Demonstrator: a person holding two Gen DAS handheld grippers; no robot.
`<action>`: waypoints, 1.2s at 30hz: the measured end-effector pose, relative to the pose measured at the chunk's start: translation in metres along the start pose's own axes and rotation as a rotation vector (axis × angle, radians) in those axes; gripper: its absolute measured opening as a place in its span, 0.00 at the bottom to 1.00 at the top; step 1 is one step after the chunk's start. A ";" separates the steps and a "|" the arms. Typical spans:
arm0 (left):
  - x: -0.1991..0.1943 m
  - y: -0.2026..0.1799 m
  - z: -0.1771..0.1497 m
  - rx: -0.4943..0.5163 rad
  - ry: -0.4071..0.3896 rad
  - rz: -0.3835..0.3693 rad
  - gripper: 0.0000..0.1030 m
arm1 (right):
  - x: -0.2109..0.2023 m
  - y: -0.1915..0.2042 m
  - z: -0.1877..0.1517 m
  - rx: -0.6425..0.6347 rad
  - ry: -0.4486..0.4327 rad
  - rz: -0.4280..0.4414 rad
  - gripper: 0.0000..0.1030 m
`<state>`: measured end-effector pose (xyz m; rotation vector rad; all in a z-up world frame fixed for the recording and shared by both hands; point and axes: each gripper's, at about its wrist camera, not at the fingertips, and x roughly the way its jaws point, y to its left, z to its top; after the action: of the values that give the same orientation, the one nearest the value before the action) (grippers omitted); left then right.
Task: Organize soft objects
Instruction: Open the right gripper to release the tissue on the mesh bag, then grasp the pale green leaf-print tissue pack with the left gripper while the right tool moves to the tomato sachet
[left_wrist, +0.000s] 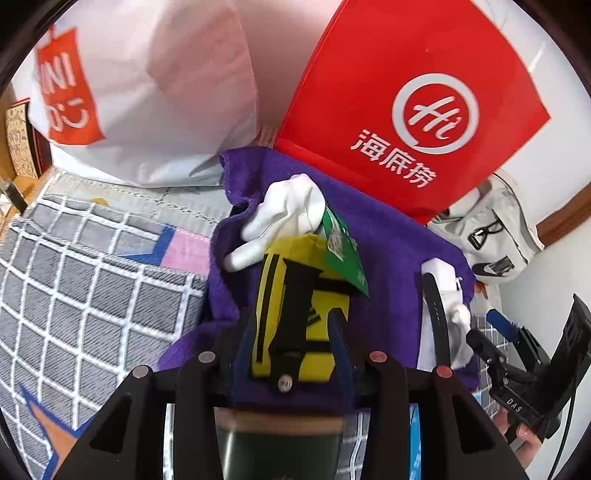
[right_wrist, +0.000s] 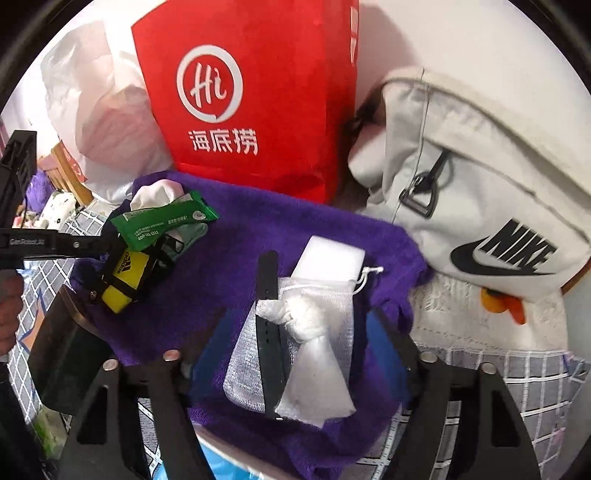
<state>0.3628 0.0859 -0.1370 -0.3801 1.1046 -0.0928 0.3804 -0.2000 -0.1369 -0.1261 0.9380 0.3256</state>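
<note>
Here, left claw (left_wrist: 291, 332) stood parted around yellow pouch (left_wrist: 295, 306) on purple towel (left_wrist: 391, 236), pads apparently clear. Right claw (right_wrist: 295, 350) gaped over mesh bag (right_wrist: 314, 332) and black strap (right_wrist: 269, 325), nothing gripped. Risk: snatching towel with pouch; green packet (right_wrist: 162, 221) sliding off pile.

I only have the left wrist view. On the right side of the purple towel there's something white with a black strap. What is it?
Observer: It's a white mesh drawstring pouch, and the black strap lies across it.
Operator: Is anything else on it?
Observer: Yes, a knotted white cloth lies on top, beside the strap.
Operator: And where is the right gripper?
Observer: The right gripper is open, with a finger on either side of the pouch, and it holds nothing.
</note>
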 end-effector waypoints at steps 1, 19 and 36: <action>-0.006 0.001 -0.002 0.000 -0.008 0.002 0.38 | -0.005 0.001 -0.001 0.001 -0.002 -0.002 0.72; -0.113 0.026 -0.112 0.041 -0.149 0.041 0.48 | -0.119 0.051 -0.097 0.056 -0.050 0.035 0.72; -0.088 0.026 -0.232 0.216 -0.026 0.084 0.67 | -0.160 0.098 -0.184 0.026 -0.058 0.083 0.72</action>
<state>0.1152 0.0744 -0.1620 -0.1412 1.0711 -0.1312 0.1187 -0.1884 -0.1126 -0.0536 0.8907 0.3920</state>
